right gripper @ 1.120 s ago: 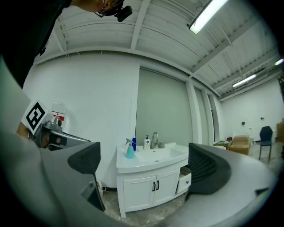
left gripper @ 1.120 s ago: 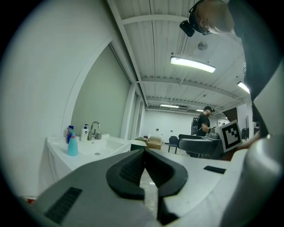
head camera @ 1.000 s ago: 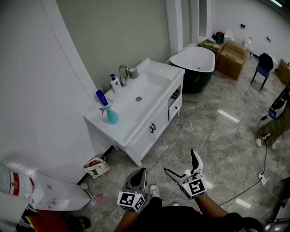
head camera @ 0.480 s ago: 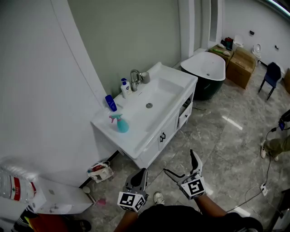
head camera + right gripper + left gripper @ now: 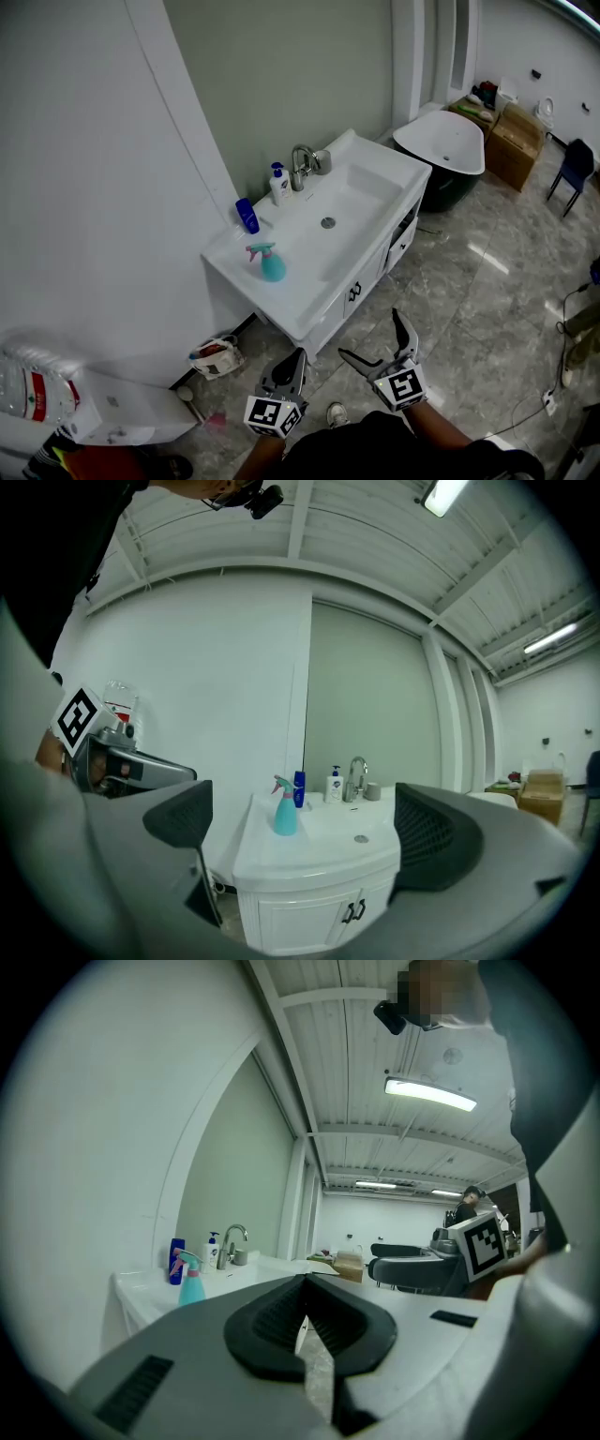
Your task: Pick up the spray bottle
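A teal spray bottle (image 5: 271,262) with a pink trigger stands upright on the near left corner of the white sink counter (image 5: 286,302). It also shows as the spray bottle (image 5: 284,814) in the right gripper view and the spray bottle (image 5: 190,1282) at the left of the left gripper view. My left gripper (image 5: 291,357) is shut and empty, low in the head view, well short of the vanity. My right gripper (image 5: 378,339) is open and empty beside it, with the bottle seen between its jaws from a distance.
A blue bottle (image 5: 247,216), a white pump bottle (image 5: 278,184) and a faucet (image 5: 302,161) line the counter's back edge. A dark bathtub (image 5: 452,155) and cardboard boxes (image 5: 520,134) stand beyond. A bag (image 5: 215,357) lies on the floor by the vanity; a water bottle (image 5: 33,389) is at left.
The vanity and bottle have shifted right and lower in the head view, nearer to me. Both grippers hold the same pose at the bottom of the view.
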### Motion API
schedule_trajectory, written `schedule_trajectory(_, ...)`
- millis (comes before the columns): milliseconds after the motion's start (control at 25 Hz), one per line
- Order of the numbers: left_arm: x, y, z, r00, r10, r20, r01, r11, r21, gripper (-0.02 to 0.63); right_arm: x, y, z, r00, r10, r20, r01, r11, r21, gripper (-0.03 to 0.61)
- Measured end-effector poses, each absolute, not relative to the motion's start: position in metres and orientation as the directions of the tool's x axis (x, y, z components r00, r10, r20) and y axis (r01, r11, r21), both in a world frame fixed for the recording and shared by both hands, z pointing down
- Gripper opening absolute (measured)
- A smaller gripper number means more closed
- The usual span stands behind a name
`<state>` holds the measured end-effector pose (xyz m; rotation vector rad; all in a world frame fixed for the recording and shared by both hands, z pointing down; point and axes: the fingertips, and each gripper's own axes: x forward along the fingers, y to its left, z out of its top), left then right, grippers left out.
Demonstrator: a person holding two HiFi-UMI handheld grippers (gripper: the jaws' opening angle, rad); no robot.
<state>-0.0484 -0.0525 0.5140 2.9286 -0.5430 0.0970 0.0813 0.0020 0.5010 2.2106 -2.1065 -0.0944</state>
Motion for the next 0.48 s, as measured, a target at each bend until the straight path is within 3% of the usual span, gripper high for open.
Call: schedule_trajectory(480,-0.048,-0.093,0.521,0.904,-0.415,0.104,-0.427,-0.890,0.161,-0.005,0.088,-0.055,0.507,-0.027,-0.998,0.051,-0.998,0.030,0.051,0.589)
